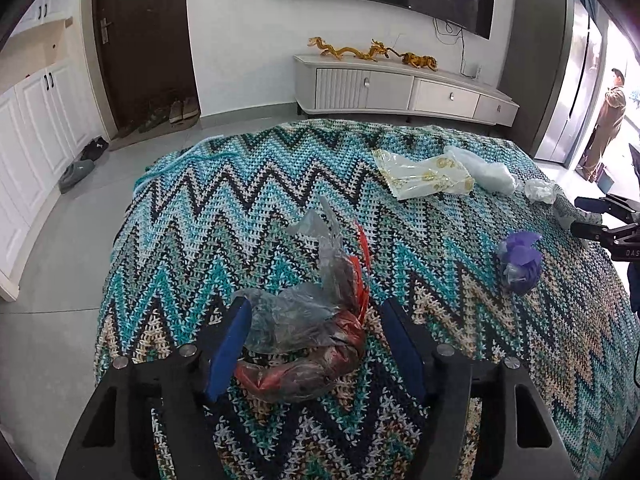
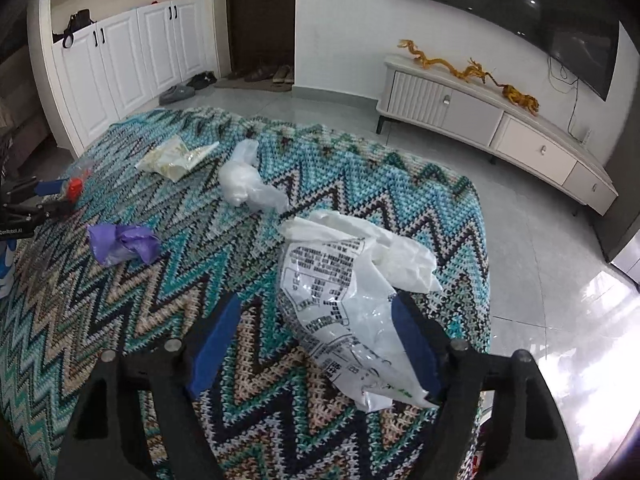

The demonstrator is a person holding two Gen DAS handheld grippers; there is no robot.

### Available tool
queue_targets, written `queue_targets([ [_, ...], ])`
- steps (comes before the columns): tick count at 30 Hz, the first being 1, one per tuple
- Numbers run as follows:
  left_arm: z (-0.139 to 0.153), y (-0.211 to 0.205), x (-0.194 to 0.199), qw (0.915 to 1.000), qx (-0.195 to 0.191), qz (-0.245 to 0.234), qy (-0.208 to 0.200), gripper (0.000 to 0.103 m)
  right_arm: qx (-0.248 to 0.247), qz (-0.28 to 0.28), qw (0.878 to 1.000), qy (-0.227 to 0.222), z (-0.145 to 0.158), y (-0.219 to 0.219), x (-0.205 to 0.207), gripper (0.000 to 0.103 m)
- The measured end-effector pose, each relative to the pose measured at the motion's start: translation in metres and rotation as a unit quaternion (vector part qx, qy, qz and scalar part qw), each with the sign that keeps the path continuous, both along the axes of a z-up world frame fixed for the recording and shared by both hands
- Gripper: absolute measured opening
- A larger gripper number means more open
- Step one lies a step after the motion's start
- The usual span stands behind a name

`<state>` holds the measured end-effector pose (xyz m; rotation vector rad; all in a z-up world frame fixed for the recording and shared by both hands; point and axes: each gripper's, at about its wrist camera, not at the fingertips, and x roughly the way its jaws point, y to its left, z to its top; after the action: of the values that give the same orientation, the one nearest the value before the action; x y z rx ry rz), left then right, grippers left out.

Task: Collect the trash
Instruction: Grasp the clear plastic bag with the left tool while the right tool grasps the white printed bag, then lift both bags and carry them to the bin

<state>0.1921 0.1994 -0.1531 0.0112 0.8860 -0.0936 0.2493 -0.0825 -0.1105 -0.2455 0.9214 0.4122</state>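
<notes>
My left gripper is open, its blue pads on either side of a crumpled clear and red plastic bag lying on the zigzag knitted cover. My right gripper is open over a white printed plastic bag that lies against its right pad. A purple wad, a cream and gold wrapper and a clear white bag lie farther out on the cover. The right gripper shows at the left view's right edge; the left gripper shows at the right view's left edge.
The cover drapes a raised surface with grey tile floor around it. A white TV cabinet stands against the far wall. White cupboards and shoes by a dark door are at the left. A person stands at the far right.
</notes>
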Motion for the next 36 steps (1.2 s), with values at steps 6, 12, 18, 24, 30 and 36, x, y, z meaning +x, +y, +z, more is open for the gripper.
queue_targets([
  [6, -0.005, 0.001, 0.001, 0.9998, -0.01, -0.002, 0.015, 0.031, -0.019, -0.012, 0.999, 0.024, -0.015, -0.007, 0.008, 0.045],
  [12, 0.001, 0.001, -0.014, 0.9997, -0.018, 0.014, 0.004, 0.018, 0.024, -0.03, 0.999, 0.03, -0.007, -0.017, 0.002, 0.024],
  [18, 0.024, 0.001, -0.053, 0.9991, -0.025, 0.026, -0.023, 0.017, 0.095, -0.023, 0.994, 0.042, 0.014, -0.014, -0.038, 0.018],
  [24, 0.057, 0.0, -0.095, 0.9978, -0.027, 0.031, -0.052, 0.017, 0.133, -0.007, 0.99, 0.036, 0.035, -0.004, -0.085, 0.017],
  [30, 0.088, -0.01, -0.135, 0.9961, -0.026, 0.027, -0.079, 0.017, 0.161, 0.001, 0.987, 0.008, 0.066, -0.007, -0.138, 0.017],
  [36, 0.114, -0.037, -0.161, 0.9951, -0.005, 0.012, -0.098, 0.017, 0.176, 0.0, 0.984, -0.037, 0.099, -0.027, -0.183, 0.017],
])
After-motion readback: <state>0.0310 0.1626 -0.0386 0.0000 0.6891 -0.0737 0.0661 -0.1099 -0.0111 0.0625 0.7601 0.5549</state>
